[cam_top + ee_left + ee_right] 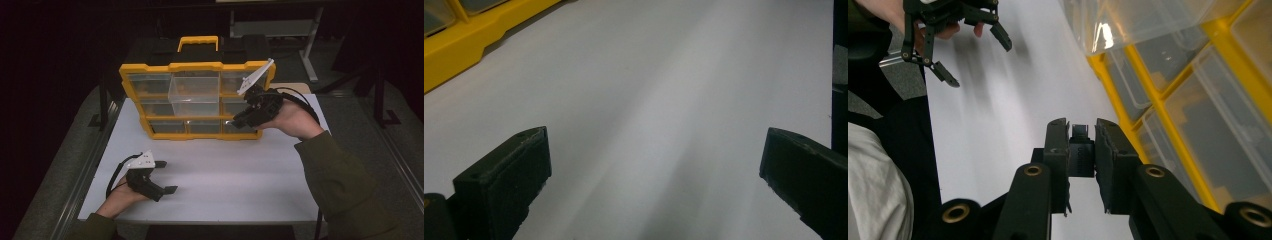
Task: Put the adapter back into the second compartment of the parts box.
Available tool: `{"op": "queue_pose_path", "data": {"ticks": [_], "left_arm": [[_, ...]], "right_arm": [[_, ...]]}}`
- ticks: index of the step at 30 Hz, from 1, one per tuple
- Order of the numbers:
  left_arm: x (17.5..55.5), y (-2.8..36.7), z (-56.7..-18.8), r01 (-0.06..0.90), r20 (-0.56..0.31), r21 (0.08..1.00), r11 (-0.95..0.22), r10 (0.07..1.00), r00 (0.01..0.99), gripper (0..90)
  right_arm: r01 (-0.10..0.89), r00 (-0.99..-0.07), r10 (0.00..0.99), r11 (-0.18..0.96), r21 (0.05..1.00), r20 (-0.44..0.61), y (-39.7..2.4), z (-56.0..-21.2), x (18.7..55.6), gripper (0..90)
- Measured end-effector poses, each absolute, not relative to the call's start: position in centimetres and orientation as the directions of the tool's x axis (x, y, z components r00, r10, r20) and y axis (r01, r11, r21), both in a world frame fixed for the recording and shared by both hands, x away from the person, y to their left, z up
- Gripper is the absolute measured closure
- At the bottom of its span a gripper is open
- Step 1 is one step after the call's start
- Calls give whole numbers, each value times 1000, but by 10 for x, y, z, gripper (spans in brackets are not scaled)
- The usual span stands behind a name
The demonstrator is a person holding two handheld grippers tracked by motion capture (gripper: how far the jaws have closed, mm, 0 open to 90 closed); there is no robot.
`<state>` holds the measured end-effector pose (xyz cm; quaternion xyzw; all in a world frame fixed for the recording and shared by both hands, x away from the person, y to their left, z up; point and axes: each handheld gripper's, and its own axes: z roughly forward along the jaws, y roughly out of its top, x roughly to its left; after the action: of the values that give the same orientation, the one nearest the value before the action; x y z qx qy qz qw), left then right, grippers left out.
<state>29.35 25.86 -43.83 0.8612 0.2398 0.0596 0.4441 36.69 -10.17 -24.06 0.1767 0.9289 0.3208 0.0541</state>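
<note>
A yellow organiser case (pixel 195 66) with clear bins stands upright at the back of the white table (pixel 240 175). One clear bin (pixel 195 95) sticks out from its middle. My right gripper (pixel 235 121) is at the case's lower right corner. In the right gripper view the right gripper (pixel 1082 127) is shut on a small black part (pixel 1080 150), beside the yellow dividers (pixel 1158 110) and the protruding clear bin (pixel 1128 20). My left gripper (pixel 167 176) rests low over the table's front left, open and holding nothing. In its own view the left gripper (pixel 656 137) stands wide apart over bare tabletop.
The case's yellow edge (pixel 464 42) lies at the far left of the left gripper view. A black surface with the case's yellow handle (pixel 198 42) lies behind the table. Metal table rails run along both sides. The left gripper (pixel 975 60) shows far off in the right gripper view.
</note>
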Motion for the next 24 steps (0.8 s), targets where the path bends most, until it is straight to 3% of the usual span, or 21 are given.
{"op": "queue_pose_path", "data": {"ticks": [24], "left_arm": [[293, 259, -438, 360, -111, 793, -492, 465, 878, 0]], "right_arm": [[273, -931, 365, 710, 649, -7, -107, -190, 379, 752]]}}
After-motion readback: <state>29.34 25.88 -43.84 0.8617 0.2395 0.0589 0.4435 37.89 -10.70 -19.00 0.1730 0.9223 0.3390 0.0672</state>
